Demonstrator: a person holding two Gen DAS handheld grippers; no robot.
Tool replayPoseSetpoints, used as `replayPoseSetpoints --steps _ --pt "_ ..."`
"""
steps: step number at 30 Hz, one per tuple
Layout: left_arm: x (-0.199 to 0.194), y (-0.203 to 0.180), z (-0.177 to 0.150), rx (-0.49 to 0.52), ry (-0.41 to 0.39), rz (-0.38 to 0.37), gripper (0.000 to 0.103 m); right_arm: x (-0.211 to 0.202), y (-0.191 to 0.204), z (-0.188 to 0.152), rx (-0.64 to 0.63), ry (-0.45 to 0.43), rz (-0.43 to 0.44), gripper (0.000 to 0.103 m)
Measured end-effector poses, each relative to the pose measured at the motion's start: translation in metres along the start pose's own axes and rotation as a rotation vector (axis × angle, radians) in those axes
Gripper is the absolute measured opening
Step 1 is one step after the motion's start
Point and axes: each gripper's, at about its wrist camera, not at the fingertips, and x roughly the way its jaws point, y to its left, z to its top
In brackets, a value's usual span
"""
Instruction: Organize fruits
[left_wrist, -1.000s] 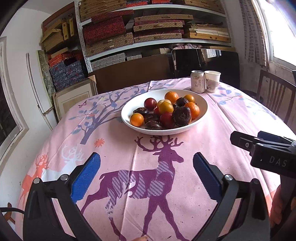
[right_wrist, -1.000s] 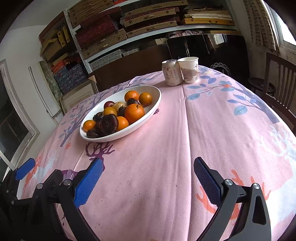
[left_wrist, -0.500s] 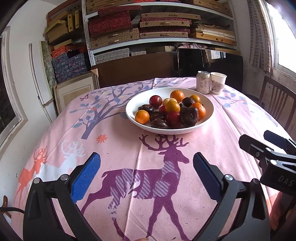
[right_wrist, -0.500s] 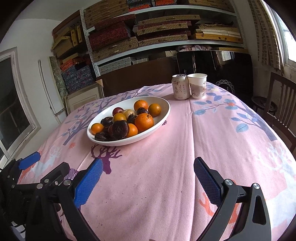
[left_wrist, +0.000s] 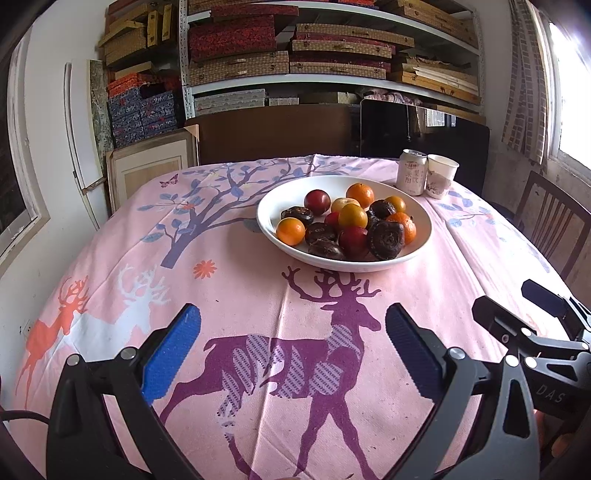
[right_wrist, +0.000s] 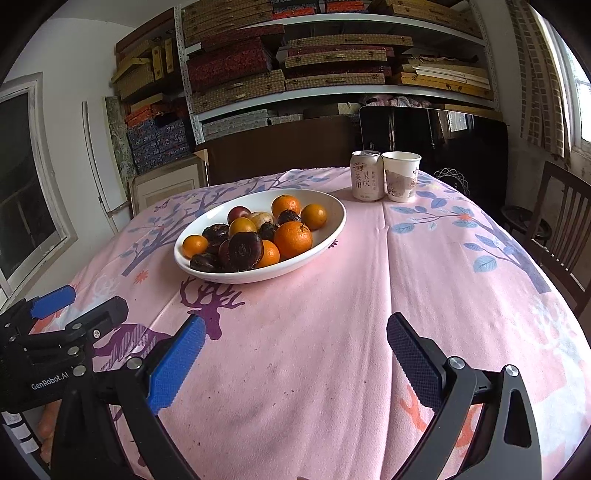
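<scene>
Mixed fruits (left_wrist: 345, 225) are seen heaped in a white bowl (left_wrist: 267, 214) at upper centre of the tabletop (left_wrist: 240, 295). Both the left gripper (left_wrist: 291, 354) and right gripper (right_wrist: 295, 356) are held low, fingers apart and empty. Whether sorting is pending or done cannot be told; any fruit is best approached from above.

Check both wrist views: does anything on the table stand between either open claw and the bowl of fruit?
Nothing visible does. Only bare pink tablecloth lies between the right claw and the white bowl, and between the left claw and it. The can and paper cup stand behind the bowl.
</scene>
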Motion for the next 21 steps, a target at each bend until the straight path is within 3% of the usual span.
replayPoseSetpoints --steps 4,7,21 --pt "-0.0008 -0.0003 -0.0001 0.004 -0.006 0.011 0.098 0.0002 0.0012 -0.0003 -0.006 0.000 -0.001 0.099" --pt "-0.0048 -0.0024 -0.0010 0.019 -0.034 0.066 0.098 0.0000 0.0012 -0.0003 -0.005 -0.001 0.000 0.099" --pt "-0.0017 -0.0047 -0.0013 0.031 -0.014 0.030 0.098 0.0002 0.0014 -0.0004 -0.005 0.000 -0.001 0.099"
